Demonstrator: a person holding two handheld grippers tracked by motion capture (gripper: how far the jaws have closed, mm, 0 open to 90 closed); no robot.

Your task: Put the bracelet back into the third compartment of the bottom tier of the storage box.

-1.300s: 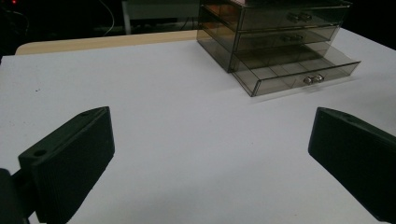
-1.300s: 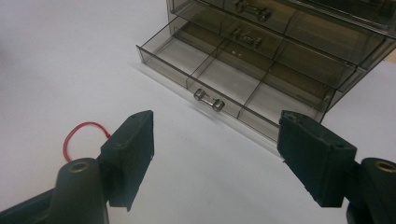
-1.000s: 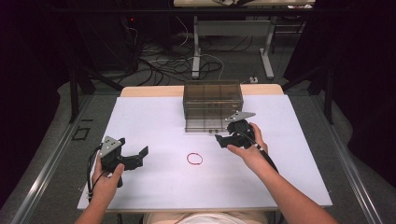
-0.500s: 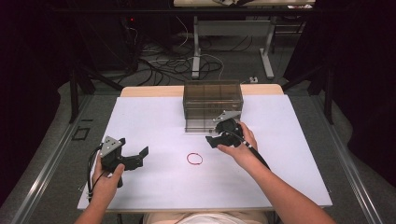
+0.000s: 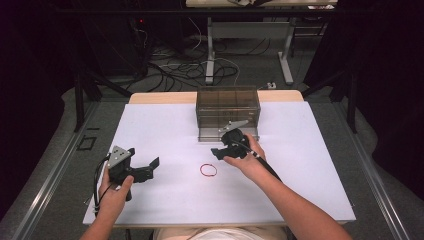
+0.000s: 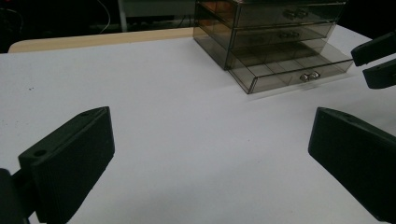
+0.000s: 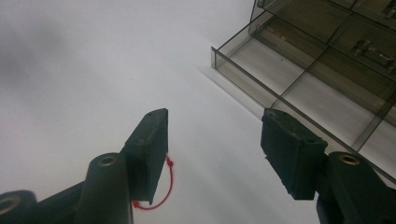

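jaws of right gripper [image 7: 212, 154] part-closed just above red rubber band [image 5: 208, 170]

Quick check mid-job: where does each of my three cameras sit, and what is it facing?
High view: above the near edge, facing forward and down; both forearms, left gripper, right gripper, red rubber band.
Left gripper view: rides that gripper, facing across the table to the drawer unit.
Right gripper view: faces down between its jaws.
Both gripper views share the open bottom drawer.
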